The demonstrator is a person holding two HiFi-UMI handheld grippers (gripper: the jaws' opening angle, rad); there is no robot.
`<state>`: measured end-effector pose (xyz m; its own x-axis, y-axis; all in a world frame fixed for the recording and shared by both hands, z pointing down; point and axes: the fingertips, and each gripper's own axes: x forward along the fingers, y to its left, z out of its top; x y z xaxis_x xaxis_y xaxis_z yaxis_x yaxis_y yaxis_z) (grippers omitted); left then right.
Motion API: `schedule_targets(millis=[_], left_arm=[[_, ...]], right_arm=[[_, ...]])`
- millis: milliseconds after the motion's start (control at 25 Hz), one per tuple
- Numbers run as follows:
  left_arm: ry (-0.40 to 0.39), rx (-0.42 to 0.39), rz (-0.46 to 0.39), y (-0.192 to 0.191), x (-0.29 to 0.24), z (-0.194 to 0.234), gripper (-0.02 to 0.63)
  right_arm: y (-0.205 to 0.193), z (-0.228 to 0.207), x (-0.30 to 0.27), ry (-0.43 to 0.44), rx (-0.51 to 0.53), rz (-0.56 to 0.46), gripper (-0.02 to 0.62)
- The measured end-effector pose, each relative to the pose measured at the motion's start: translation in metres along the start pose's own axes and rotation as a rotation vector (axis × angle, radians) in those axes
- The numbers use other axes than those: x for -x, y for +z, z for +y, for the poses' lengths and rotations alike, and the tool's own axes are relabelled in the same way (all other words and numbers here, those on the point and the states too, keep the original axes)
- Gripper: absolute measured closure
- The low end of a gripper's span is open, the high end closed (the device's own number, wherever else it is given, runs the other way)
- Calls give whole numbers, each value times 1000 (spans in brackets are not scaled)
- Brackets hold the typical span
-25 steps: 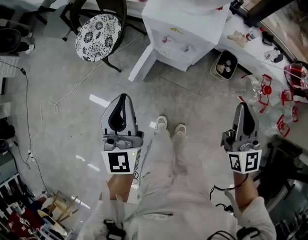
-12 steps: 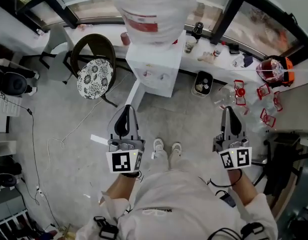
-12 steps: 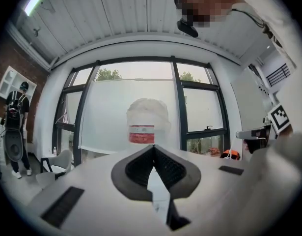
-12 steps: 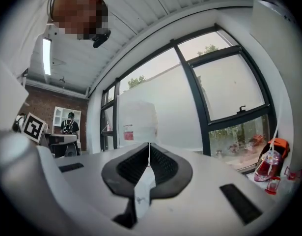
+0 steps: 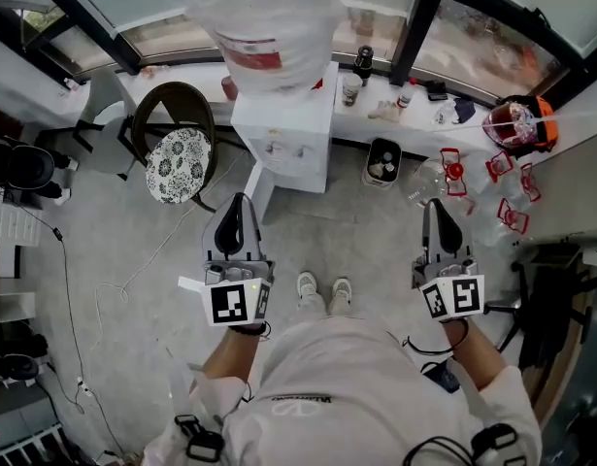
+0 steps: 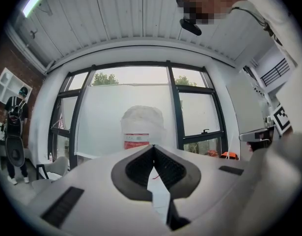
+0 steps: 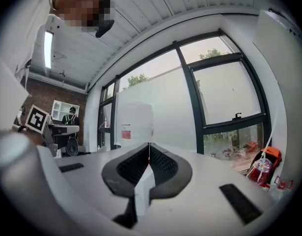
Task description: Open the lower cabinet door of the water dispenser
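Note:
The white water dispenser [image 5: 283,134] stands against the window wall, with a large clear bottle [image 5: 264,17] on top. From above I see only its top and upper front with the taps; the lower cabinet door is not distinguishable. My left gripper [image 5: 237,210] and right gripper [image 5: 438,208] are both held in the air in front of me, well short of the dispenser, pointing towards the wall. Each is shut with nothing between its jaws. The left gripper [image 6: 153,147] looks straight at the bottle [image 6: 141,127]. The right gripper [image 7: 149,144] sees that bottle [image 7: 134,122] to its left.
A black chair with a patterned cushion [image 5: 177,163] stands left of the dispenser, and a small bin [image 5: 381,161] to its right. Red-and-clear items [image 5: 453,168] lie on the floor at the right. A thin cable [image 5: 133,270] runs over the floor. A person [image 6: 15,132] stands far left.
Both grippers have risen and now point more level at the window wall. The head view has tilted up, so the bottle and windows show. The jaws have stayed shut.

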<state>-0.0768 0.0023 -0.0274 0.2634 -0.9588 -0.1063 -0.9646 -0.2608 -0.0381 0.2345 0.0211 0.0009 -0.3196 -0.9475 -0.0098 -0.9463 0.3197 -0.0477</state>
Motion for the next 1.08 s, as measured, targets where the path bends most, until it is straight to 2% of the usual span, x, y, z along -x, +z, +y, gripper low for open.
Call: schedule_targets(millis=[1080], left_arm=[[-23,-9,-43,18,15,-10,606]], right_arm=[[9,10,15,-8,9,-31,580]])
